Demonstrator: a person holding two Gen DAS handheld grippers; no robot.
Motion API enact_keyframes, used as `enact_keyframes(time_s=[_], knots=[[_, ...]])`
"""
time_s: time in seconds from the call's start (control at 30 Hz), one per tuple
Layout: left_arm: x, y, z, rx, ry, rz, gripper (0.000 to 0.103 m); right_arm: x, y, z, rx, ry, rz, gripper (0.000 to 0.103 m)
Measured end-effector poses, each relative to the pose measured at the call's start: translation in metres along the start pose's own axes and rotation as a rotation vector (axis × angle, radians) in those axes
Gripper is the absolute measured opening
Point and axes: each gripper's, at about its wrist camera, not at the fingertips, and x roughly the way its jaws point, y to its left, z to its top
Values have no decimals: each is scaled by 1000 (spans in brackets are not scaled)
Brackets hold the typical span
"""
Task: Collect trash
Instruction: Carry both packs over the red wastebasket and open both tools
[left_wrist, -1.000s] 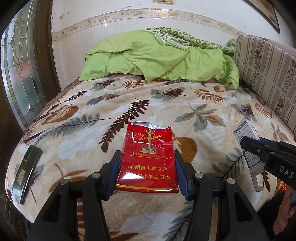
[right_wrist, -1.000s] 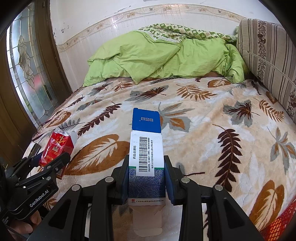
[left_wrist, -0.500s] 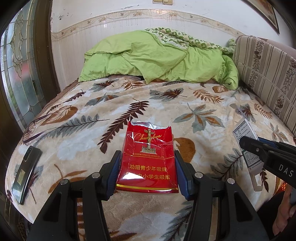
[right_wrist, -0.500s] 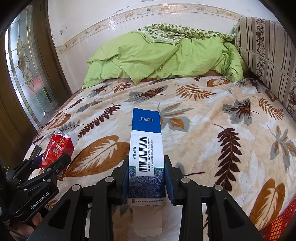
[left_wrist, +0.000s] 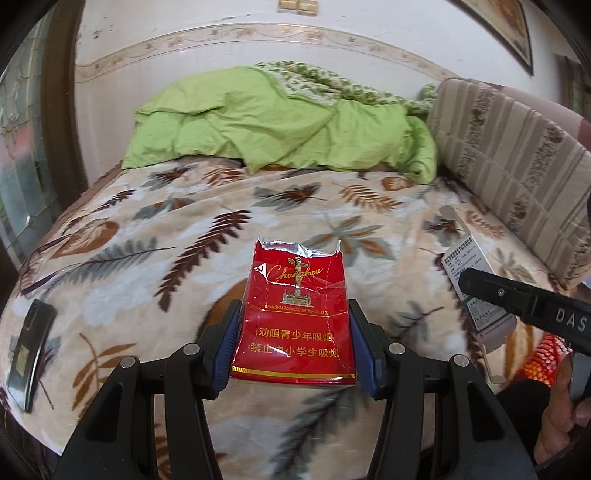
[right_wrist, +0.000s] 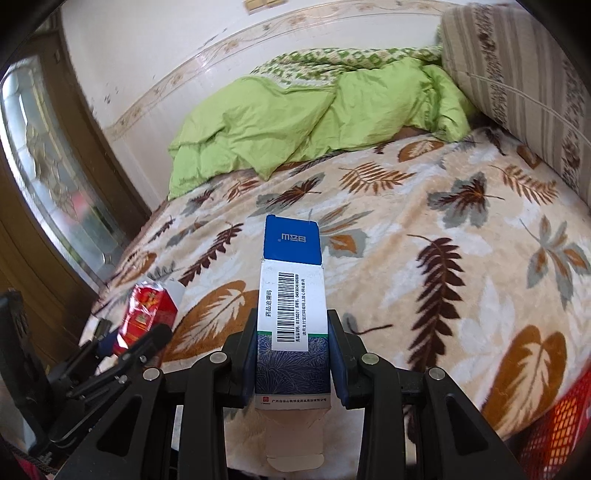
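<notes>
Trash is already in both grippers: the left gripper (left_wrist: 293, 347) has its fingers (left_wrist: 227, 341) clamped on the sides of a torn red cigarette pack (left_wrist: 295, 317), and the right gripper (right_wrist: 291, 363) holds a blue-and-white medicine box (right_wrist: 291, 314) squeezed between its fingers (right_wrist: 338, 363), the box's bottom flap hanging open toward the camera. Compared with a moment ago, both views have tipped and lifted: the bed now sits lower behind each item, more wall shows above, and the right view has rolled so the bed slants. I read that as both pieces being carried up off the blanket (left_wrist: 147, 266), so pick-up is done and what remains is delivery to a bin. Neither grip has shifted on its item. Near the lower right corner of both views a red mesh basket (right_wrist: 561, 417) peeks in at the bed's edge; it may be the container, though too little shows to be sure. The two grippers ride near each other, the box's corner just beside the left view's right margin, so swinging either inward risks a knock. A dark phone (left_wrist: 29, 350) lies near the bed's left edge, clear of both. Farther out, the blanket is open and flat up to the green quilt (left_wrist: 280, 122) heaped against the wall, with a striped cushion (left_wrist: 509, 155) walling the right side and a wood-framed glass door (right_wrist: 48, 192) hemming in the left.
</notes>
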Motion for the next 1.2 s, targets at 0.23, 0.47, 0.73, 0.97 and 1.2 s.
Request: enact_keyframes(time_s=[0.23, 0.47, 0.73, 0.97, 1.2], knots=[[-12, -30, 8, 42, -11, -84, 53, -32, -28, -2, 79, -26, -7, 35], [-17, -68, 13, 97, -1, -157, 53, -66, -65, -2, 155, -71, -54, 35], [-24, -122, 22, 187, -12, -257, 53, -113, -117, -15, 254, -110, -143, 35], [-28, -182, 27, 257, 7, -373, 53, -164, -170, -33, 356, -151, -246, 35], [-36, -251, 29, 325, 57, -535, 53, -222, -217, -46, 449, -212, -354, 35]])
